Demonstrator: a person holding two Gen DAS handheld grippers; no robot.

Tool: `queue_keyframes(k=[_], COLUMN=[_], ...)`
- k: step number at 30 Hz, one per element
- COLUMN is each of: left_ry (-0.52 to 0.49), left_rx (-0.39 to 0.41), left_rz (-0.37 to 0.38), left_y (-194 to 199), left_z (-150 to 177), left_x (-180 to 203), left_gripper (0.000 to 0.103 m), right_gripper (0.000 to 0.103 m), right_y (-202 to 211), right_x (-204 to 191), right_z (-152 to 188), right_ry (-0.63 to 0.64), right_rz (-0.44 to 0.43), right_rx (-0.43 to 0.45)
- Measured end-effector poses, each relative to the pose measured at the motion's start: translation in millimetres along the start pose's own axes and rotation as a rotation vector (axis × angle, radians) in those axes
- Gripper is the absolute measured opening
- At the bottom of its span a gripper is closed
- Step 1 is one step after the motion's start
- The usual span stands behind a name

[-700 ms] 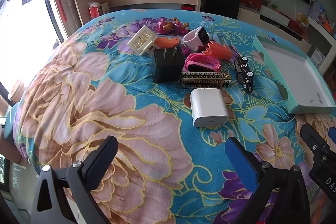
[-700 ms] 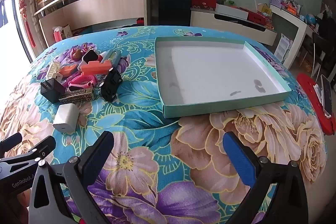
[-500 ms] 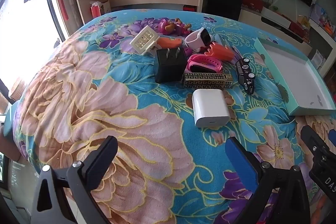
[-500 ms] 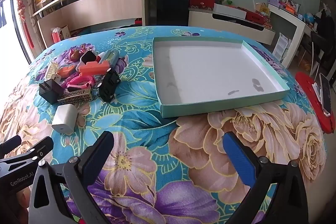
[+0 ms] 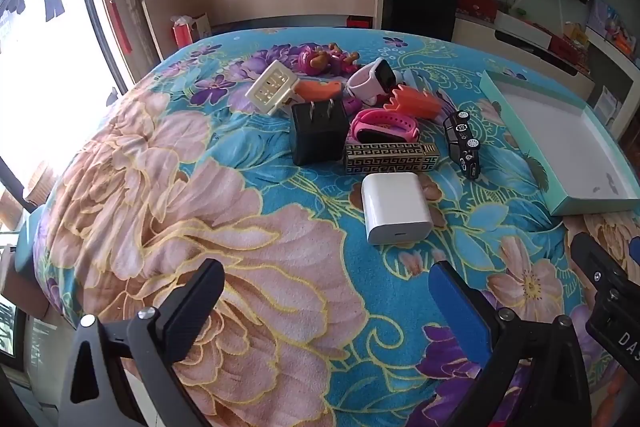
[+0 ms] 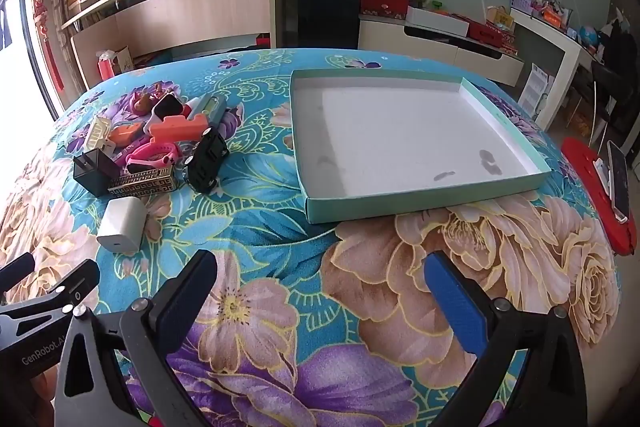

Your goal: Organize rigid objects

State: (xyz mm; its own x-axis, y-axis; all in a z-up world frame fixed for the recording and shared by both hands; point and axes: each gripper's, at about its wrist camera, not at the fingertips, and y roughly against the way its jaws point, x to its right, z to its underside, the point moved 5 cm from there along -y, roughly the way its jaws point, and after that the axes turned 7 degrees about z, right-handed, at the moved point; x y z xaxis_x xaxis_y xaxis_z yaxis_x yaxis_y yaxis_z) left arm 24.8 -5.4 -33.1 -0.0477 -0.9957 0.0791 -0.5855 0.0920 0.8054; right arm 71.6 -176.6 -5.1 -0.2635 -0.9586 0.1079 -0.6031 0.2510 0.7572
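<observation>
Toys and small hard things sit in a heap at the upper middle of the left wrist view, on the flowery blanket (image 5: pixel 168 227). Going left to right: a black plug (image 5: pixel 319 135), a pink watch band (image 5: pixel 384 127), a gold patterned box (image 5: pixel 390 157), a white charger (image 5: pixel 396 209) and a black toy car (image 5: pixel 464 145). The empty green box tray (image 5: pixel 592 205) lies at the right edge, well apart from the heap.

These things look light and stiff. The white charger looks smooth and may slip, so its two flat sides are the best place to pinch.

The left gripper (image 5: pixel 324 291) tilts down near the charger, jaws wide open, holding nothing. The right gripper (image 6: pixel 320 279) also tilts down, wide open and empty, near the tray.
</observation>
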Motion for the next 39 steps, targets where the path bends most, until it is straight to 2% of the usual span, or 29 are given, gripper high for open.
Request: queue_keyframes(k=[39], left_ry=[0.004], left_rx=[-0.013], left_rz=[0.004], left_y=[-5.2], left_z=[3.8], left_x=[-4.0], left_gripper=[0.103], right_gripper=[0.103], right_y=[-2.9], right_x=[0.0], right_z=[1.8], right_ry=[-0.008], right_rz=[0.005], right_rx=[-0.012])
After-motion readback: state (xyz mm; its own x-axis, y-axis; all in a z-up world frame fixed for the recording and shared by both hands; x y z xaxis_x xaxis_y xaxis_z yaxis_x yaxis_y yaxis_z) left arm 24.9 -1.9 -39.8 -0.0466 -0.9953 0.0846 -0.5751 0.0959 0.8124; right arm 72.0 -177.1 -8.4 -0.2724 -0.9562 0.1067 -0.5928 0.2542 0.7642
